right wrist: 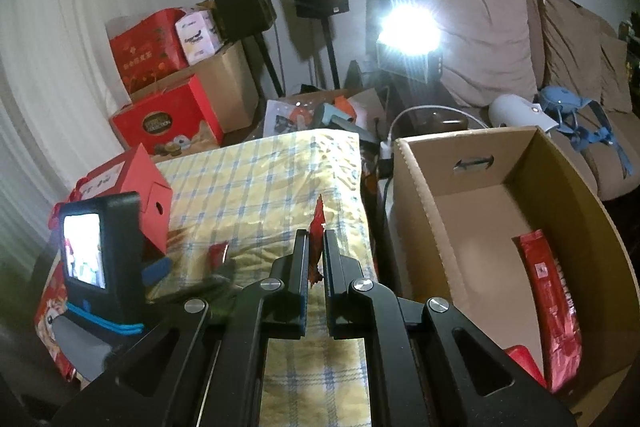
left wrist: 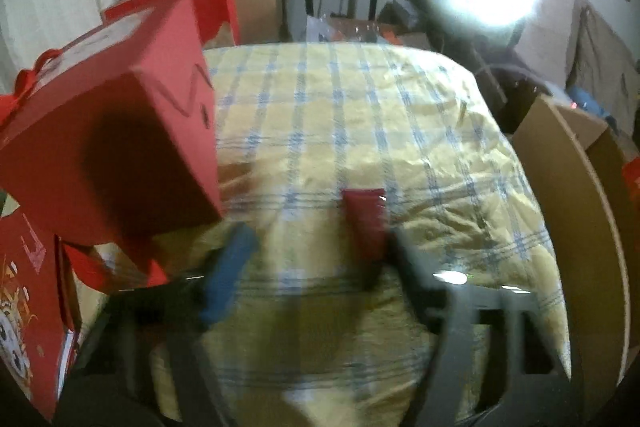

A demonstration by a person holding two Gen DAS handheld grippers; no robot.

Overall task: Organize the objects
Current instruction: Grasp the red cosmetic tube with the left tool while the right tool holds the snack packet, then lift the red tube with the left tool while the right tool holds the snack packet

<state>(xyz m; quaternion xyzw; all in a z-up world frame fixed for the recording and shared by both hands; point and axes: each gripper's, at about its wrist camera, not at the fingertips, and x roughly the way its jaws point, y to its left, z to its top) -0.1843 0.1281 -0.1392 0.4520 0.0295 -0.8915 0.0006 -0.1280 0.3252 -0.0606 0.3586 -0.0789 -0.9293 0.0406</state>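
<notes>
The right tongs (right wrist: 316,251) are pressed together, pinching a thin red packet (right wrist: 318,227) that stands upright on edge between the pads. They hang over the near right part of a surface covered by a yellow cloth (right wrist: 256,179) with blue checks. Just right of the surface stands an open cardboard box (right wrist: 568,195); a long red pack (right wrist: 552,291) lies along its floor toward the right wall.

The left tongs (left wrist: 304,259) sit low over the near part of the cloth, badly blurred. Their blue pad (left wrist: 230,275) is on the left, and a small red packet (left wrist: 366,223) lies on the cloth against the right finger. The pads are part spread; I cannot tell whether they press on it. From the right wrist view, the same packet shows on the cloth to the left of the right tongs.

A red gift box (left wrist: 120,131) stands at the left edge of the surface. A bright lamp (right wrist: 408,31) glares at the far side, before a sofa (right wrist: 500,35).
</notes>
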